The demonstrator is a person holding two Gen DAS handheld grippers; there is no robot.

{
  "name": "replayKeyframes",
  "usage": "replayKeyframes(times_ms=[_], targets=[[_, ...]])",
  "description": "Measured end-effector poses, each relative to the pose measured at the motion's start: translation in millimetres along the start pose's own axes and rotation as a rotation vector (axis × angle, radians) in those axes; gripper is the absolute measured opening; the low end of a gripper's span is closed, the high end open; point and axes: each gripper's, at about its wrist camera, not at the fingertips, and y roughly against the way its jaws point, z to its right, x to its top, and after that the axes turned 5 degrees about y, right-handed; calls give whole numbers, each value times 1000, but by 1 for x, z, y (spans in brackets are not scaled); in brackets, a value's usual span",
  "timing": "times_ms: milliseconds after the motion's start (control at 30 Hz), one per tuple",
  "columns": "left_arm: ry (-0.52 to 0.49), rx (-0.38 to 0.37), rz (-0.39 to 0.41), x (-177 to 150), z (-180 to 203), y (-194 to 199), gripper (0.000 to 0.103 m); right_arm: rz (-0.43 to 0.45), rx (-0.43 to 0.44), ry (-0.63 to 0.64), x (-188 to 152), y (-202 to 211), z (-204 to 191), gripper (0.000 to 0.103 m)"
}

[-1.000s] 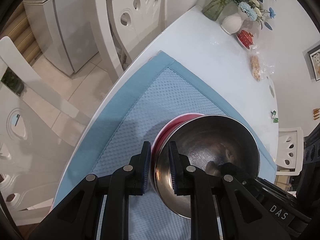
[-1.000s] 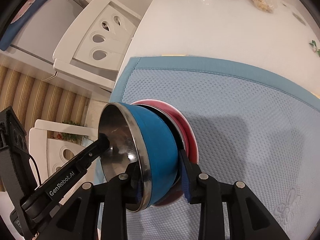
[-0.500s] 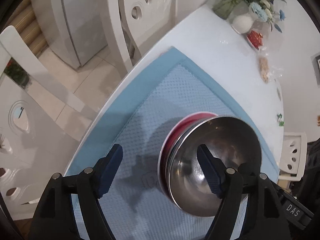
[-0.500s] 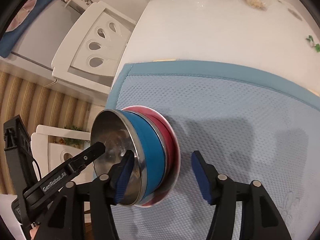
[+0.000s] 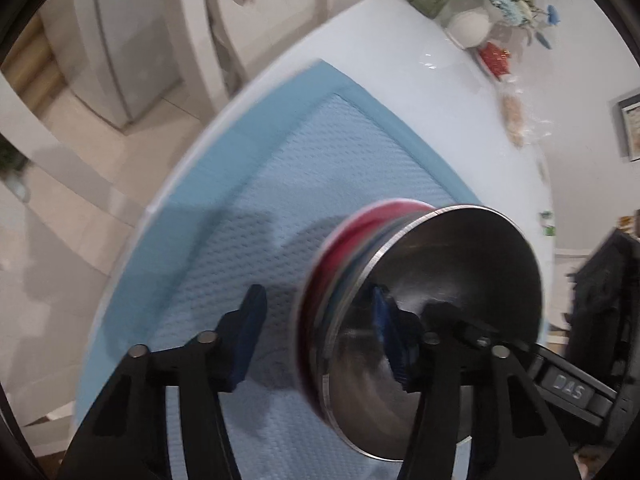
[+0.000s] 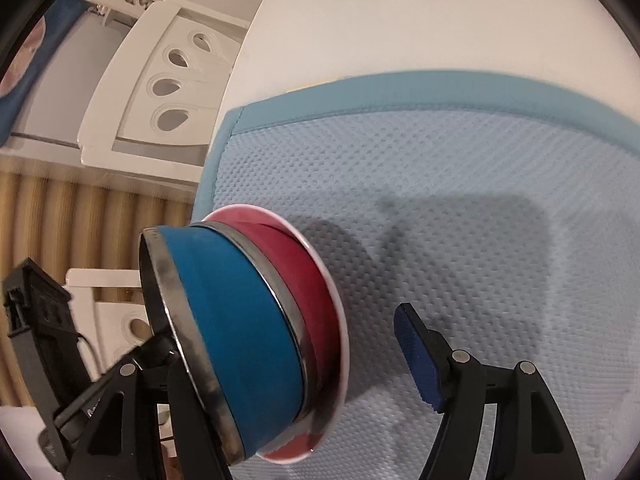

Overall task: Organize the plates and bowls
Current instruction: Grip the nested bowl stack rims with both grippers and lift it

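- We count one stack (image 6: 256, 332) of dishes on the mat (image 6: 460, 208), and the mat lies on the white table (image 6: 400, 16).
- In the stack we make out two steel-rimmed bowls, the upper one blue (image 6: 236, 320) on the outside, nested in a red dish (image 6: 316, 280) with a white rim; whether more pieces sit between them we cannot tell, as the left view is blurred.
- From the left view the top bowl (image 5: 452, 296) shows a bare, shiny metal inside.
- The stack sits near the mat's corner, close to the table edge, with white chairs (image 6: 160, 92) beyond.
- At the far end of the table we see one white vase (image 5: 470, 28) with flowers, a red dish of something, and a clear bag of snacks.
- We see two tools. The left tool (image 5: 316, 332) points steeply down, its jaws apart and straddling the stack's rim: one pad on the mat side well clear, the other inside the top bowl. Its jaws have just been closing in.
- The right tool (image 6: 280, 360) also points steeply down with jaws apart: one pad stands clear of the red dish over the mat, the other finger is hidden behind the bowls. Neither tool clamps the stack.
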Motion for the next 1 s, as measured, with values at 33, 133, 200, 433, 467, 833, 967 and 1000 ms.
replayKeyframes(times_ms=[33,133,200,433,467,833,967,1000], targets=[[-1,-7,5,-1,1,0,43,-5,24,-7,0,-2,1,64],[-45,17,35,-4,9,2,38,-20,86,-11,-2,-10,-1,54],[-46,18,40,-5,9,3,37,7,80,-1,-3,-9,-3,54],[-65,53,66,-12,13,8,36,31,80,60,-1,-2,-9,50],[-70,57,68,-14,13,9,36,40,82,74,-2,0,-9,49],[-87,69,85,-22,15,19,36,35,105,118,-6,11,-10,44],[-84,61,98,-24,16,27,36,39,99,132,-7,17,-17,44],[-83,60,101,-26,17,30,36,40,99,134,-8,19,-18,44]])
